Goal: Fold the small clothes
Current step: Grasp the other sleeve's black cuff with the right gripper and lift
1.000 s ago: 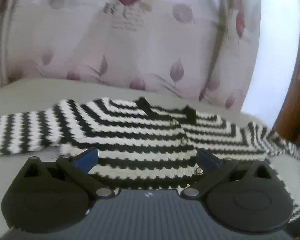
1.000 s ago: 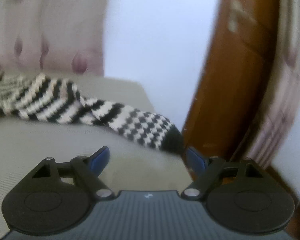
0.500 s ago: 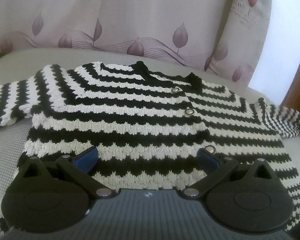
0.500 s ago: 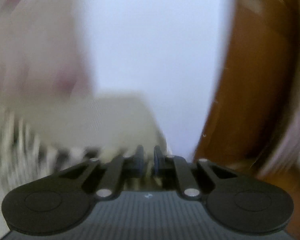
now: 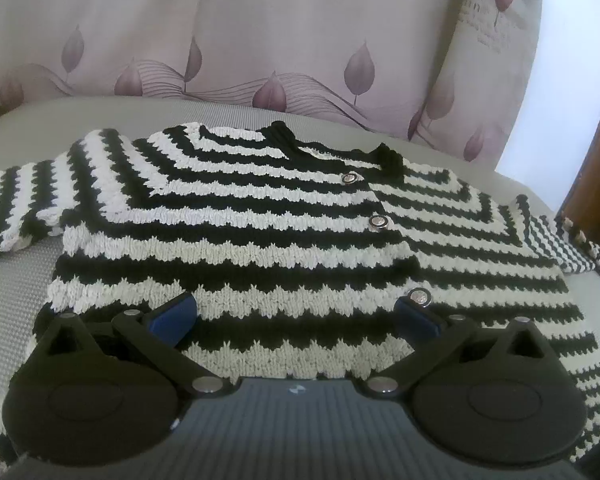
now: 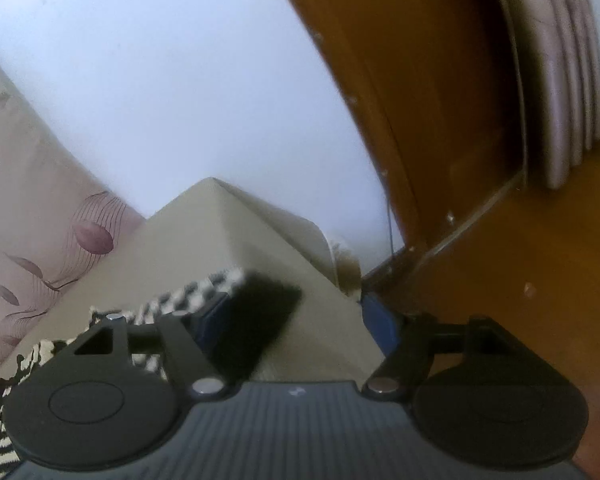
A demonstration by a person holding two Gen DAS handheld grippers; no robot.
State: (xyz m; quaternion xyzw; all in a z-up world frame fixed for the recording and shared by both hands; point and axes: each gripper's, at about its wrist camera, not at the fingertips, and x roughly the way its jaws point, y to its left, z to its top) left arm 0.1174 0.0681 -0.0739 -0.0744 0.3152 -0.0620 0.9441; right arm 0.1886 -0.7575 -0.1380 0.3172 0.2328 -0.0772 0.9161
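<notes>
Opening right claw point(image 6: 292, 320), black sleeve cuff point(image 6: 260, 312) between jaws, unpinched.

The right gripper point(image 6: 296, 320), jaws opening, hovers over the striped sleeve's black cuff point(image 6: 260, 312) on the cushion point(image 6: 220, 232).

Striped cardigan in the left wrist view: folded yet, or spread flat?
Spread flat. The cardigan lies open-faced on the cushion, buttons up, one sleeve stretched sideways.

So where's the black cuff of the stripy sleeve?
In the right wrist view, the black cuff lies on the beige cushion, just ahead of the right gripper's opening jaws.
</notes>
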